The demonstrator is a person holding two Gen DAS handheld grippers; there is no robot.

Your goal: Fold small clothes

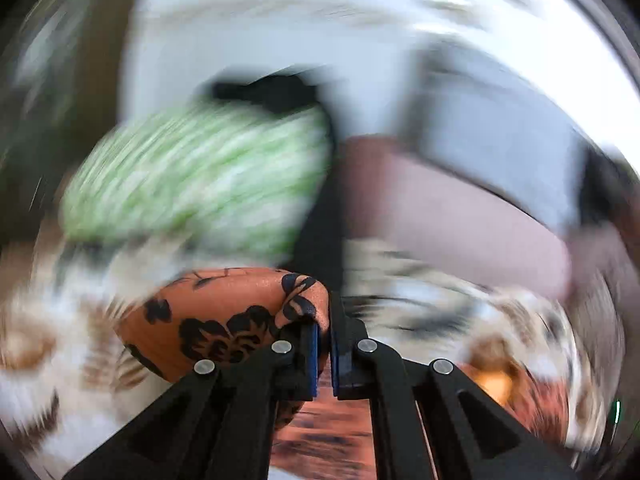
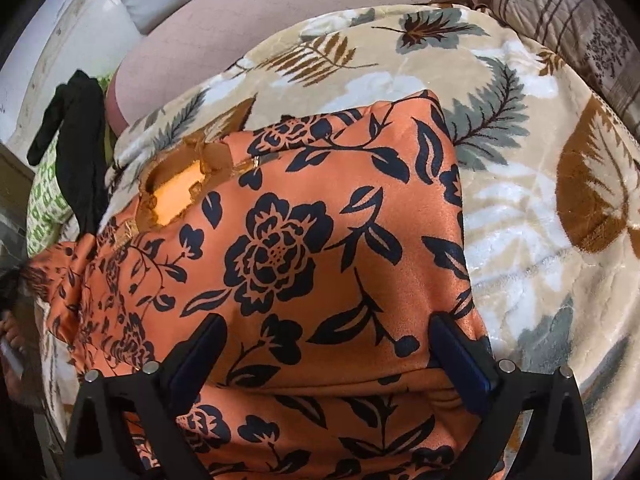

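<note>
An orange garment with a black flower print [image 2: 320, 240] lies spread on a leaf-patterned blanket [image 2: 540, 220], its neckline [image 2: 176, 196] toward the left. My right gripper [image 2: 324, 344] is open, its blue-padded fingers [image 2: 460, 356] resting wide apart on the garment's near part. My left gripper [image 1: 324, 344] is shut on a fold of the same orange garment [image 1: 224, 320], held lifted; that view is heavily motion-blurred.
A green-and-white patterned cloth [image 1: 200, 176] and a black garment [image 2: 76, 136] lie at the blanket's left edge. A pink surface [image 2: 224, 28] lies beyond the blanket. A checked pillow [image 2: 560, 16] sits at the far right. A white wall [image 1: 260, 40] stands behind.
</note>
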